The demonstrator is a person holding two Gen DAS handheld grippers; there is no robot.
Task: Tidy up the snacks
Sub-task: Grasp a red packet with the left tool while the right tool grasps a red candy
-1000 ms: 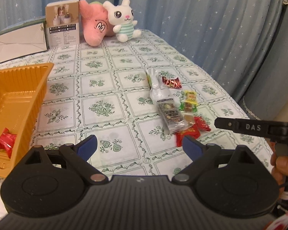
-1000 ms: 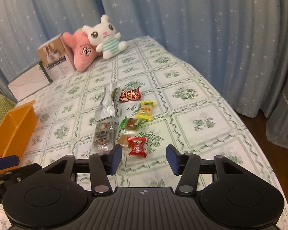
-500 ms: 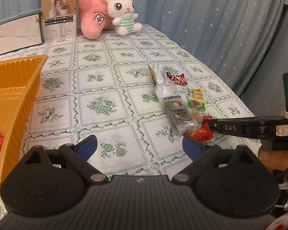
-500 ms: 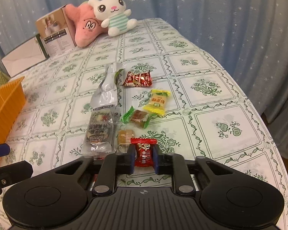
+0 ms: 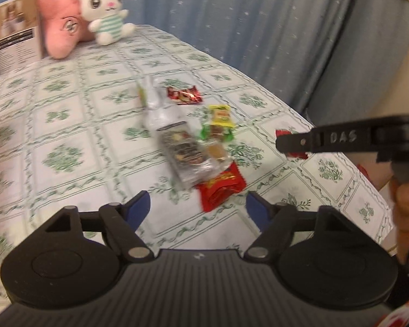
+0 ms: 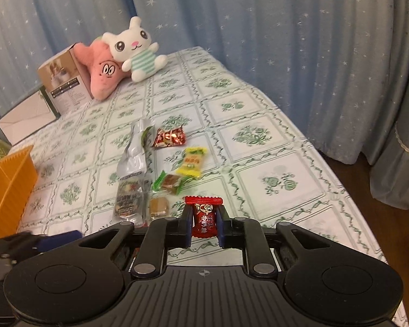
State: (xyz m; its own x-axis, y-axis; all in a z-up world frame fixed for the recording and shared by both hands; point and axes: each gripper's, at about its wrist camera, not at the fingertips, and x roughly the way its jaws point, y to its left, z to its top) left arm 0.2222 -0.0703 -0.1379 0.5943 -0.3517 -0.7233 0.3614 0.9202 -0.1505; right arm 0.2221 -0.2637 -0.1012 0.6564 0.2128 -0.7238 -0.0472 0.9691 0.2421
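Note:
My right gripper (image 6: 204, 224) is shut on a small red candy (image 6: 203, 209) and holds it above the flowered tablecloth (image 6: 261, 136). In the left wrist view it shows side on as the right gripper (image 5: 289, 143) at the right. My left gripper (image 5: 198, 209) hangs low over the near end of the snack pile. Its jaws are closing, with a red snack packet (image 5: 222, 186) just ahead of them and untouched. The pile also holds a long silver packet (image 6: 131, 174), a dark red wrapper (image 6: 169, 137), a yellow candy (image 6: 192, 162) and a green-wrapped candy (image 6: 170, 182).
An orange tray (image 6: 11, 188) stands at the table's left. At the back are a pink plush (image 6: 105, 70), a white bunny plush (image 6: 135, 49) and a carton (image 6: 65, 81). Blue curtains hang behind, and the table edge (image 6: 340, 190) drops off on the right.
The right gripper closed on the red candy and lifted it off the cloth. The left gripper swung right and down toward the snack pile, its jaws narrowed, and the orange tray left its view.

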